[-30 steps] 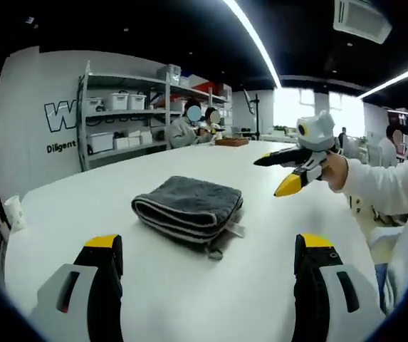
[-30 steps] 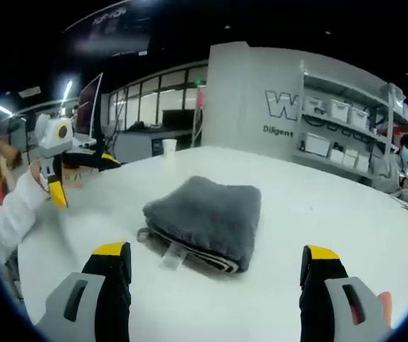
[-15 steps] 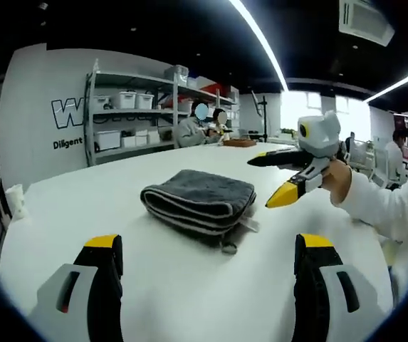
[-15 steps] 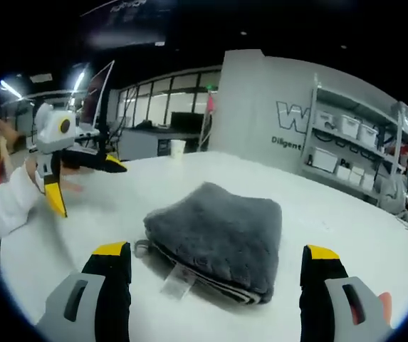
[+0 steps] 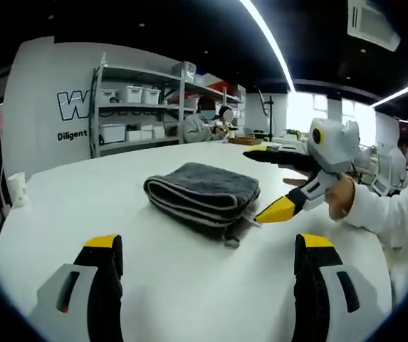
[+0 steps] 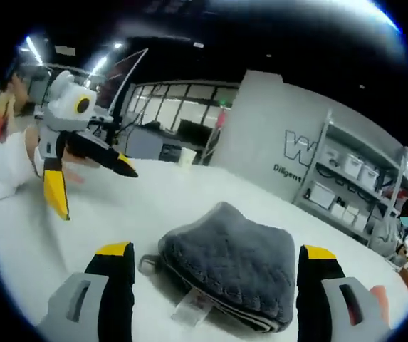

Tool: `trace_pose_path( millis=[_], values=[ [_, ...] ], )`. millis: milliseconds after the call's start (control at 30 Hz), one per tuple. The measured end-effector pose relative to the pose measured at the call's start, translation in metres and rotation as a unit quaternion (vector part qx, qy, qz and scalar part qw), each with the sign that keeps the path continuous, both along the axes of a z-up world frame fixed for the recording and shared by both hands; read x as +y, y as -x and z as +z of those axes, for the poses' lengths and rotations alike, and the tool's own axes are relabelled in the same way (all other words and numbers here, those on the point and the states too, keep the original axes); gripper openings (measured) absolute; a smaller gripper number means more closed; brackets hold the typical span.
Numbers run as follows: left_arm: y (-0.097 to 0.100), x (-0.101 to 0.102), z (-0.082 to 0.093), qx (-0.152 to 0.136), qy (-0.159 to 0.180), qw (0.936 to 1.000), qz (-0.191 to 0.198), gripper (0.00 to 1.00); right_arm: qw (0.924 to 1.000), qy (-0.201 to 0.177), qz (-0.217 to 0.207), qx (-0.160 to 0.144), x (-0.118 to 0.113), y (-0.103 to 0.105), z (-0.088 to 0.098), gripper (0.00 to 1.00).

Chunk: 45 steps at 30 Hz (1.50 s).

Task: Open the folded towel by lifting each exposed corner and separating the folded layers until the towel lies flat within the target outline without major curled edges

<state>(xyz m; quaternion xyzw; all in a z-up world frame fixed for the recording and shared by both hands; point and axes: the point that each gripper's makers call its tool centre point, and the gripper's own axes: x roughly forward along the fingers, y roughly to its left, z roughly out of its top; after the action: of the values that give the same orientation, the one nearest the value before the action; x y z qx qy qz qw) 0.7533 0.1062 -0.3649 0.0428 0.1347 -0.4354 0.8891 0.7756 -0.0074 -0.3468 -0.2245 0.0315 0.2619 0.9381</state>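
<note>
Lying folded on table [image 5: 118, 235]: towel [image 5: 202, 192] | left tool [image 5: 207, 285] spread | right tool [image 6: 214, 285] spread

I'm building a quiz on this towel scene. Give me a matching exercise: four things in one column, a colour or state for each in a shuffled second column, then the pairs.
Things:
1. towel
2. table
3. paper cup
4. right gripper

Colours or states:
A. open, with yellow tips, close to the towel's tag
B. grey, folded in layers
C. white, bare around the towel
D. upright near the table's far edge

Pairs: 1-B, 2-C, 3-D, 4-A
</note>
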Motion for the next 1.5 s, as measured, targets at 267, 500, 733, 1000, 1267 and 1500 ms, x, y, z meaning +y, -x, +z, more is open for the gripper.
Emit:
trace_pose_path(
  millis=[267,500,733,1000,1267,1500],
  values=[
    [-0.002,0.005,0.001,0.002,0.01,0.9999,0.012,1.0,0.9955,0.082,-0.02,-0.041,0.007,-0.004,-0.017,0.69],
    [-0.004,0.006,-0.001,0.008,0.012,0.9998,0.016,1.0,0.9957,0.076,-0.008,-0.051,0.012,-0.001,-0.017,0.5],
    [-0.007,0.006,-0.004,0.014,0.014,0.9997,0.017,1.0,0.9927,0.107,0.007,-0.055,0.021,0.001,-0.026,0.49],
    [-0.005,0.007,-0.001,0.011,0.014,0.9997,0.019,1.0,0.9932,0.097,0.02,-0.062,0.024,0.003,-0.024,0.34],
    [-0.008,0.008,-0.003,0.014,0.013,0.9996,0.022,1.0,0.991,0.11,0.018,-0.074,0.024,0.0,-0.025,0.18],
    [-0.011,0.009,-0.005,0.018,0.014,0.9994,0.024,1.0,0.9842,0.143,0.022,-0.102,0.028,0.002,-0.023,0.02]
  ],
)
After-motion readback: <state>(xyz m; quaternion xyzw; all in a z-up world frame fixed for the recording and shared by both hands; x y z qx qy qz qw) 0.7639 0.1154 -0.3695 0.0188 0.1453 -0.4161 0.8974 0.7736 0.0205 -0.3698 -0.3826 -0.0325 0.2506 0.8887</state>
